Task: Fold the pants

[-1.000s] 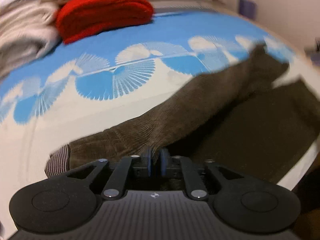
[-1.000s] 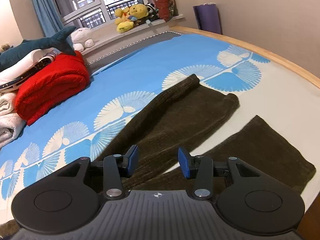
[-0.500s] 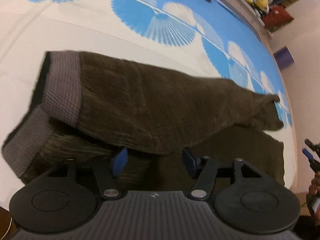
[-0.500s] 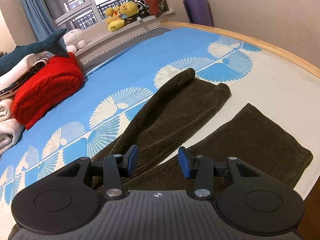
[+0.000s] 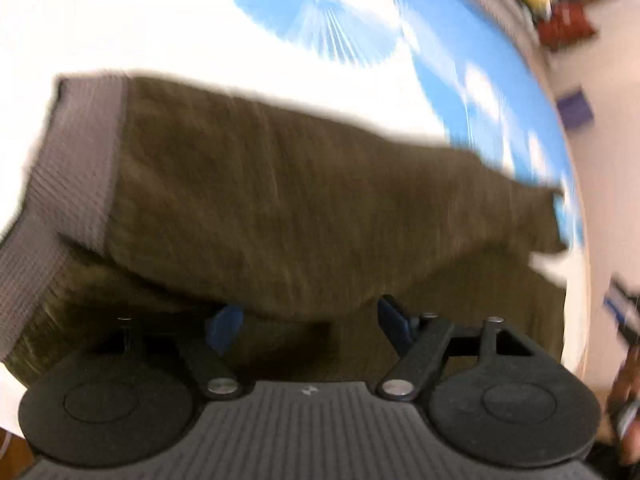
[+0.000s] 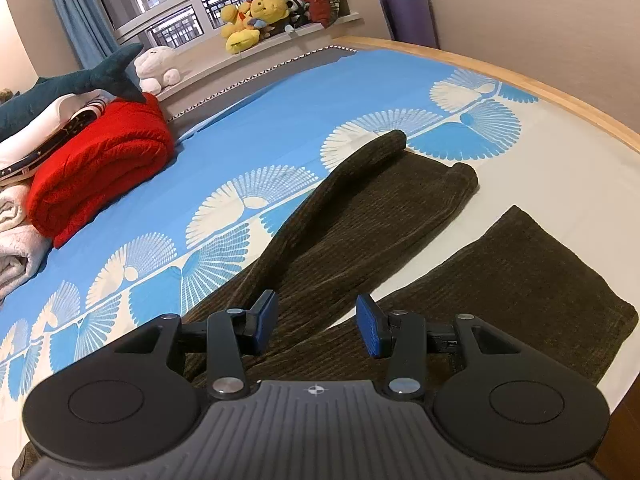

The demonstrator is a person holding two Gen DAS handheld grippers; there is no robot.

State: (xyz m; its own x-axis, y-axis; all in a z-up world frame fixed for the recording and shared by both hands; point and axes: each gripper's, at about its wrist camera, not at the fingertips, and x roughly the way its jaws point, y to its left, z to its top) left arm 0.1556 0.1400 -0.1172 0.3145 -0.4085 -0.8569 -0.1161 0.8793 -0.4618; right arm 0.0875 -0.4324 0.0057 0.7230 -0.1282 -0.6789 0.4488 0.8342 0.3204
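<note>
Dark brown corduroy pants (image 5: 300, 208) with a grey ribbed waistband (image 5: 80, 152) lie on the bed, the upper layer folded over the lower. My left gripper (image 5: 308, 322) hovers low at the near edge of that fold. Its jaws are opening and the blue pads (image 5: 224, 324) press on nothing; only the lower layer lies beneath the gap. In the right wrist view both legs spread apart, one (image 6: 360, 216) reaching toward the blue pattern, the other (image 6: 520, 280) near the bed's edge. My right gripper (image 6: 316, 326) stands open above them, holding nothing.
A folded red blanket (image 6: 100, 168), pale folded laundry (image 6: 16, 232) and a shark plush (image 6: 80, 80) sit at the bed's far left. Plush toys (image 6: 256, 16) line the windowsill. The wooden bed edge (image 6: 560, 96) runs along the right, with a purple roll (image 6: 408, 16) by the wall.
My left gripper went from nearly shut to wide open, rolled, and dropped closer to the waistband end. The pants' upper layer now lies folded over the lower. The right gripper stayed put.
</note>
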